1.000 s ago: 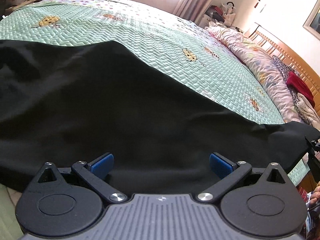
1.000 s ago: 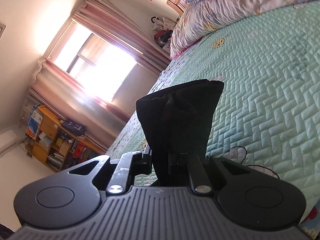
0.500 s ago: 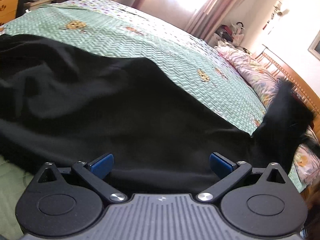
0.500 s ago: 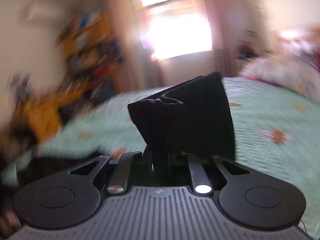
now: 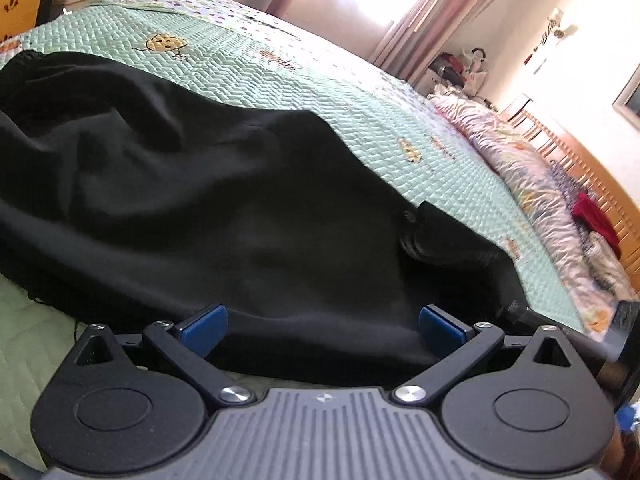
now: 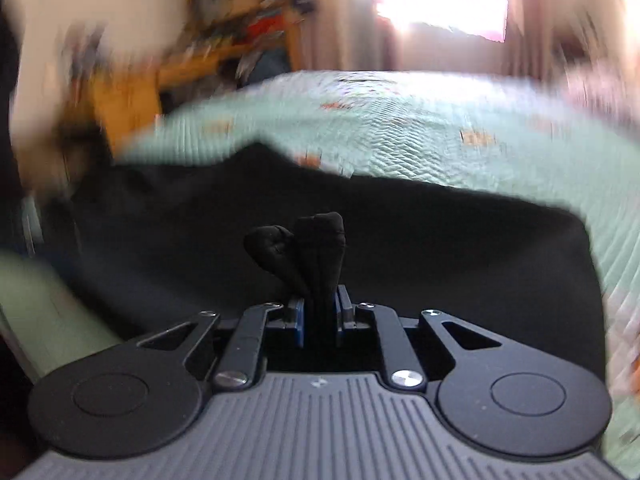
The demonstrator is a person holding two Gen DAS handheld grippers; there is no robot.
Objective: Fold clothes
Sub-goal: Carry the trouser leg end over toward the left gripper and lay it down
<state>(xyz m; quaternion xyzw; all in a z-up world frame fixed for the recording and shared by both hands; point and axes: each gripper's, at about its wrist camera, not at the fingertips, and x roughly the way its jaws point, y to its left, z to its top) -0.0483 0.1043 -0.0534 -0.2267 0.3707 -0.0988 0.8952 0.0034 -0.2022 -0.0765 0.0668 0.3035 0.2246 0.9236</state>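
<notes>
**Black garment spread on bed; right claw clamped on a bunched edge, left claw open over the near hem**

- The bed (image 5: 360, 120) is covered by a mint-green quilted spread with small cartoon prints. A pale floral duvet (image 5: 532, 184) is bunched along the far right side, next to a wooden slatted headboard (image 5: 600, 184). A bright window with pink curtains (image 5: 412, 12) is seen behind the bed.
- The black garment (image 5: 200, 208) is laid across the near part of the bed, filling most of the lower left wrist view. Its far edge is seen running diagonally over the green spread. A folded-over lump of the same cloth is seen at its right end.
- Left gripper (image 5: 324, 328): jaws are held wide apart, blue pads visible on both sides. The garment's near hem lies between and just ahead of the pads; nothing is pinched.
- Right gripper (image 6: 319, 316): jaws are closed on a bunched strip of the black garment (image 6: 440, 248). The gathered cloth is seen standing up from between the blue pads, with two rounded folds above the fingertips. The rest of the garment is spread out beyond and below it on the bed (image 6: 440, 120).
- The right wrist view's background is heavily smeared; wooden shelving (image 6: 240, 12) at the far left is only roughly made out.
</notes>
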